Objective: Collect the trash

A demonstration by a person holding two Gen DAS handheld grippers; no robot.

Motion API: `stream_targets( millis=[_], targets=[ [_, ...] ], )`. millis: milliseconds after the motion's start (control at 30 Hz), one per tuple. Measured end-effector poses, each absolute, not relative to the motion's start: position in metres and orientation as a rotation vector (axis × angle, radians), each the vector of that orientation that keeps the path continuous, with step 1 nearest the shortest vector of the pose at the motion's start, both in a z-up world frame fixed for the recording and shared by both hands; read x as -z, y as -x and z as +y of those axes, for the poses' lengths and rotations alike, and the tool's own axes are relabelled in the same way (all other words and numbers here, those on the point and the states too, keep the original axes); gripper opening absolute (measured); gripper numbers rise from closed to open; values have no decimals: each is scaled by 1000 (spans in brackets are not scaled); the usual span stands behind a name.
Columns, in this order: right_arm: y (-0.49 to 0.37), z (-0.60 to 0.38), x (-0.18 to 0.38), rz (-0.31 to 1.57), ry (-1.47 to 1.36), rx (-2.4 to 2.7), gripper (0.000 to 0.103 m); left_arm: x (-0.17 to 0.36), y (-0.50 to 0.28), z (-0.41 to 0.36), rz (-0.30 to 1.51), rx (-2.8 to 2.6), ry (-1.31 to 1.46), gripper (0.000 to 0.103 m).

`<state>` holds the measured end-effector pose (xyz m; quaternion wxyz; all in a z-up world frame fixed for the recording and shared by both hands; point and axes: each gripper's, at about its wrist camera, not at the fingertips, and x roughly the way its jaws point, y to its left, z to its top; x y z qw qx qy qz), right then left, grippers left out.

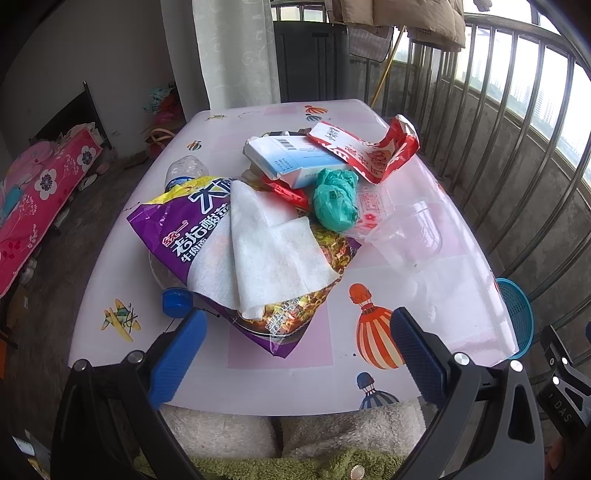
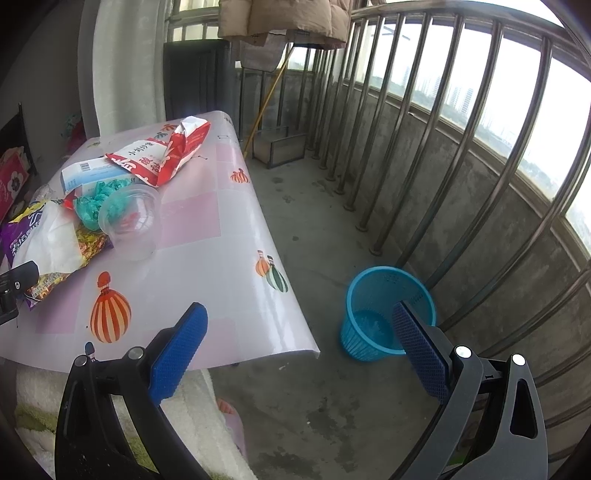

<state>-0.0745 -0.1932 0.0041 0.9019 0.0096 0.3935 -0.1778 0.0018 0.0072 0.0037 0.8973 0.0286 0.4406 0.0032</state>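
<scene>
Left wrist view, left gripper (image 1: 297, 345) spread wide, empty, over table edge; right gripper (image 2: 299, 345) likewise, toward basket (image 2: 384, 314)

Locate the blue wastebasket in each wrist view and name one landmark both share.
Left wrist: the blue wastebasket peeks out at the right edge, past the table's corner.
Right wrist: it stands on the floor, lower right of centre, beside the railing.
Shared landmark: the clear plastic cup.

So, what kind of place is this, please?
Probably an enclosed apartment balcony, high up: a metal railing over a concrete wall, distant towers outside, laundry hanging overhead, and a table piled with trash beside a blue basket.
</scene>
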Motion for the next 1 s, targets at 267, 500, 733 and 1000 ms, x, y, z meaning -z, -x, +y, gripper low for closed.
stream_targets(
  millis=[267,500,733,1000],
  targets=[
    [73,-191,-4,816,-12,364,95,-2,-2,11,914,-12,-56,97],
    [72,-187,-4,817,-4,360,95,-1,-3,14,915,-16,-55,97],
    [71,-185,-5,817,0,358,95,0,-3,14,918,-19,-55,97],
    [70,-185,-5,817,1,359,95,0,-3,15,919,-20,-55,97]
  ],
)
